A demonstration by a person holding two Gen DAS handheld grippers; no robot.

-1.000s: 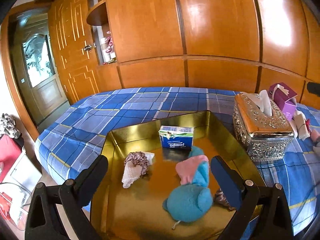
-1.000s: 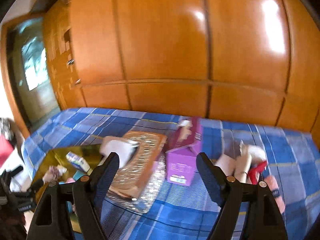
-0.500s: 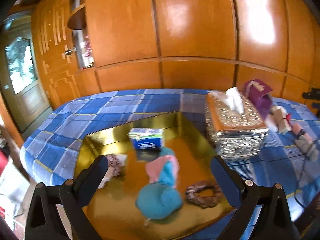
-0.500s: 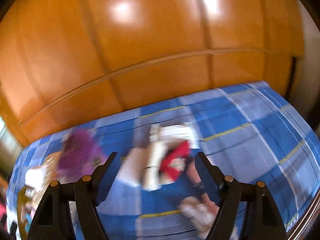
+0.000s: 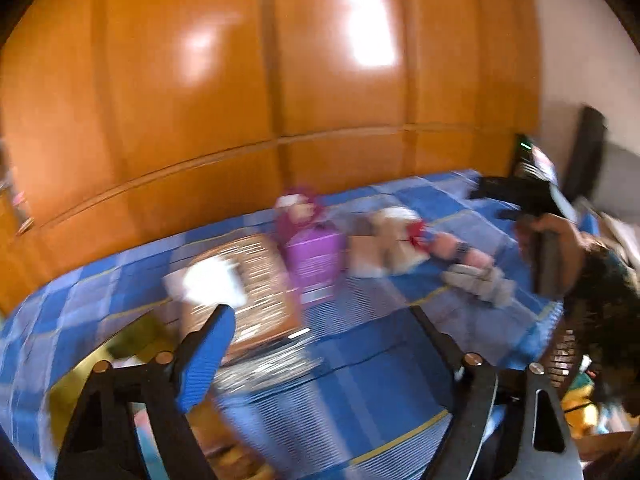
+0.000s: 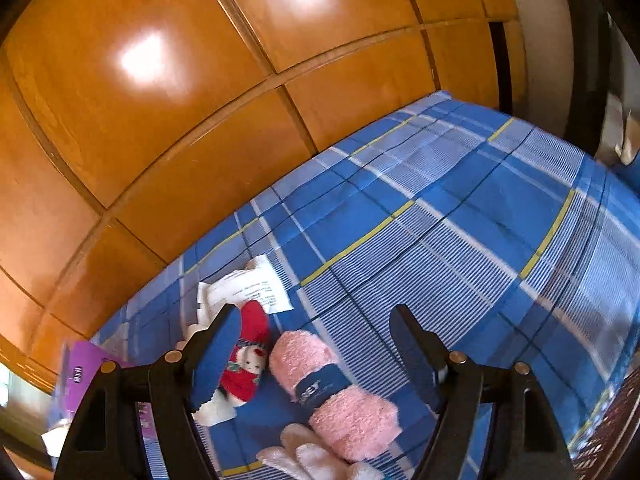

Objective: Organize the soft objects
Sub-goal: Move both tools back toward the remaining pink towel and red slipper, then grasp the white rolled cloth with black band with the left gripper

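Your right claw [image 6: 316, 354] hangs spread wide and empty over the bed [image 6: 460, 216], with the pink fleece roll [image 6: 334, 394] in the lower middle of the frame, between its tips. It looks light, plush and squashy; pinch it across the navy band [image 6: 318, 387], where it is bound tightest. Your left claw [image 5: 320, 354] is likewise wide and empty.

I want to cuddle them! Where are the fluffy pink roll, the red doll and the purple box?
fluffy pink roll [image 6: 298, 356]: right wrist view, upper pink fluff.
red doll [image 6: 240, 380]: right wrist view, its red body.
purple box [image 5: 316, 256]: left wrist view, front face.
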